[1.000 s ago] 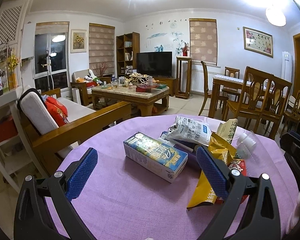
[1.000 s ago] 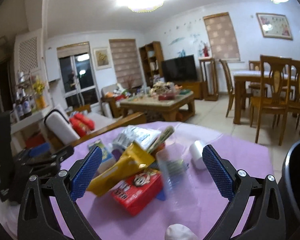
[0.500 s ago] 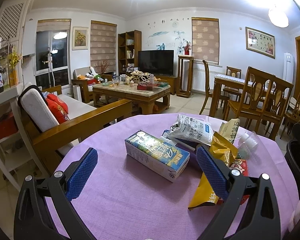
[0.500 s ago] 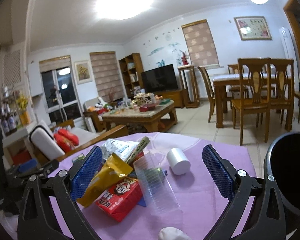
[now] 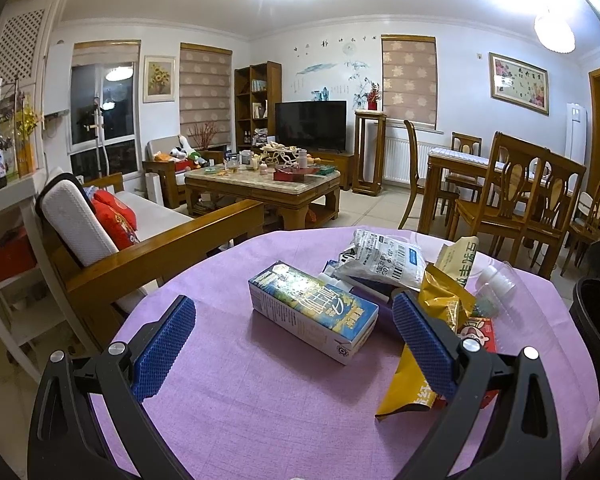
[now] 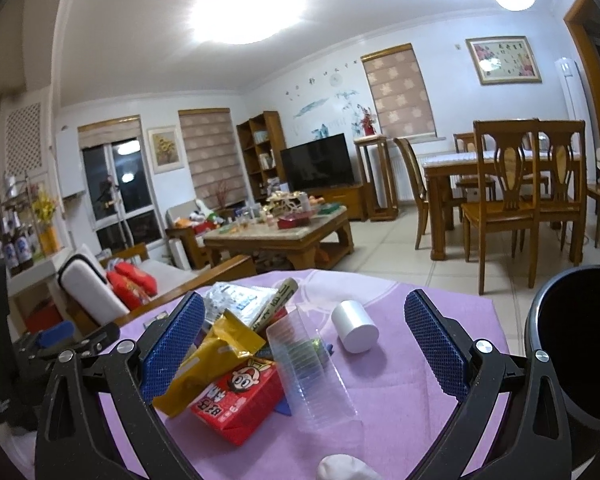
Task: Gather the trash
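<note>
Right gripper point(image 6: 304, 344) is spread wide and holding nothing, hovering above the purple tablecloth point(image 6: 400, 420) with the litter heap framed between its blue pads point(image 6: 172, 348). Directly ahead lies a clear plastic cup stack point(image 6: 308, 368) on its side; I'd guess it's feather-light, slick and springy, so a squeeze across the middle could crush it or squirt it out. Better to pinch near the rim, where it looks stiffer. Beside it, apart, a white cylinder point(image 6: 355, 327) lies tipped over, likely to roll if nudged. Left of the cups, a red snack box point(image 6: 236, 400) sits under a yellow foil wrapper point(image 6: 208, 364); the box looks rigid enough to take across its short sides, the wrapper floppy and crinkly. The black bin point(image 6: 580, 344) waits at the table's right edge.

Left gripper point(image 5: 292, 344) is open and empty too, low over the cloth. In front of it lies a blue-and-yellow carton point(image 5: 312, 312), flat on its side, touching the pile behind. It looks stiff-walled and probably empty, so a grip across its narrow width should hold. The white printed pouch point(image 5: 380, 260) on top of the heap looks soft and will sag.
</note>
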Demonstrator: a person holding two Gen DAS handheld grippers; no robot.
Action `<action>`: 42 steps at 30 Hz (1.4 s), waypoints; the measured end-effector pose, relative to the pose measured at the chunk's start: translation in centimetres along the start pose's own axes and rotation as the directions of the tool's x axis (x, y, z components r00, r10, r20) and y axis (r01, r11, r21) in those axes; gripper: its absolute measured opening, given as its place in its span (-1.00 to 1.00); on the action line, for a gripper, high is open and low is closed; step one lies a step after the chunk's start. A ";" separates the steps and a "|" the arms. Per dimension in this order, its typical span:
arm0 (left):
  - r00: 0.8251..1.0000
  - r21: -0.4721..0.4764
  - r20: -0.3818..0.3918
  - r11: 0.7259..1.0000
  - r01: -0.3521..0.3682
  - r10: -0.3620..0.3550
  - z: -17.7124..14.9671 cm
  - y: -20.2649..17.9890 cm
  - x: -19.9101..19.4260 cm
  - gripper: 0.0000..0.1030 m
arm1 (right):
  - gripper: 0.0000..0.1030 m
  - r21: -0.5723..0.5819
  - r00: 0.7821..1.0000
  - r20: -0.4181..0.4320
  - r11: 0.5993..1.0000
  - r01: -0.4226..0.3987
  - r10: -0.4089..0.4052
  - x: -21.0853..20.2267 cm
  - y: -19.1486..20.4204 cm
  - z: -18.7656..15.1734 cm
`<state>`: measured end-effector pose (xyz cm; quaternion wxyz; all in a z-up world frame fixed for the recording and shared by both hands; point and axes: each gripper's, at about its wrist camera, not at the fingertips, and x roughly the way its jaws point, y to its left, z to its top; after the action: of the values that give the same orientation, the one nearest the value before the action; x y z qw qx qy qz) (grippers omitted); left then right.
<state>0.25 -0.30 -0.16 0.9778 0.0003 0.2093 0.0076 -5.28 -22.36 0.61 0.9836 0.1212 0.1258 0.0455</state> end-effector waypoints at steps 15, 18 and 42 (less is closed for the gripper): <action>1.000 -0.026 -0.004 1.000 0.017 -0.017 0.0 0.2 -0.2 0.90 | 0.92 -0.033 0.999 -0.037 0.999 0.026 -0.027 1.3 0.6 -0.3; 1.000 -0.047 -0.010 0.999 0.025 -0.026 -0.1 0.4 -0.1 0.90 | 0.92 -0.036 0.998 -0.046 0.999 0.038 -0.040 1.8 0.4 -0.3; 0.951 0.136 -0.180 0.951 0.277 -0.251 -1.7 -2.8 0.2 0.90 | 0.68 0.054 0.889 -0.440 0.992 -0.117 0.128 7.2 -4.0 -1.2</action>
<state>-0.29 -3.10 -1.82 0.9468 0.0499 0.2852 -0.1402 1.56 -25.12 -3.25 0.9227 0.1279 0.3387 0.1322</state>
